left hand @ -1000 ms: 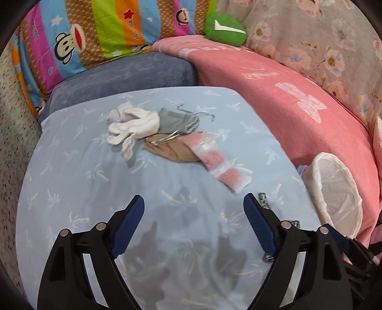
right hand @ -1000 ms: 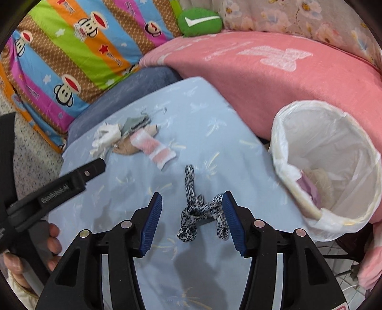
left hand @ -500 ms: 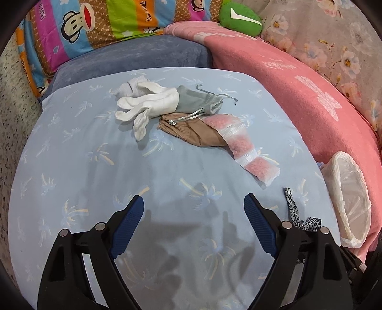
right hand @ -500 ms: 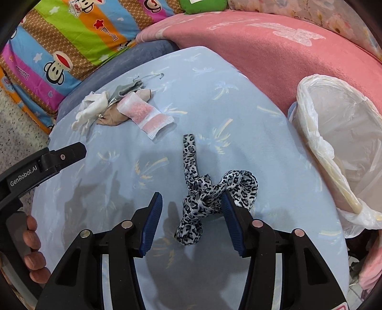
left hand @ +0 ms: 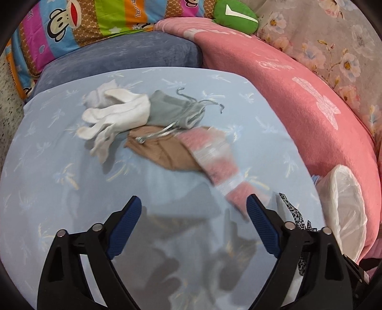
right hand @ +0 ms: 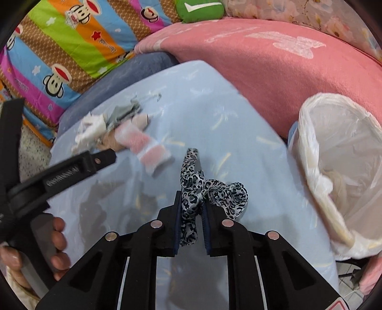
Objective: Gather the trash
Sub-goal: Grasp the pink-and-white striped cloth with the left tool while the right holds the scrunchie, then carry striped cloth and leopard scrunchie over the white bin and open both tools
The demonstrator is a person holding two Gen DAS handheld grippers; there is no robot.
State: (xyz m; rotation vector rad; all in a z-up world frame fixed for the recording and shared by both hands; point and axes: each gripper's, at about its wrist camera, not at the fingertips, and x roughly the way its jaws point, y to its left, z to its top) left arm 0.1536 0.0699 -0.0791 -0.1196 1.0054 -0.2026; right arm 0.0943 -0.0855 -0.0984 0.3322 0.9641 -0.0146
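Note:
My right gripper [right hand: 191, 209] is shut on a leopard-print fabric strip [right hand: 210, 188] just above the light blue table [right hand: 226, 124]; the strip also shows in the left wrist view [left hand: 292, 212]. My left gripper [left hand: 193, 212] is open and empty over the table, short of a pile: white gloves [left hand: 112, 116], a grey drawstring pouch [left hand: 174, 109], a tan cloth [left hand: 160, 147] and a pink bag [left hand: 217, 157]. The white-lined trash bin [right hand: 339, 171] stands at the table's right edge.
A pink blanket [right hand: 274, 59] covers the sofa behind the table. A blue cushion [left hand: 119, 57], a striped monkey-print quilt [right hand: 66, 47] and a green pillow [left hand: 235, 16] lie at the back. The left gripper's arm [right hand: 59, 176] and a hand show in the right view.
My right gripper has closed on the leopard-print strip and lifted it slightly. My left gripper has moved forward toward the pile and stayed open.

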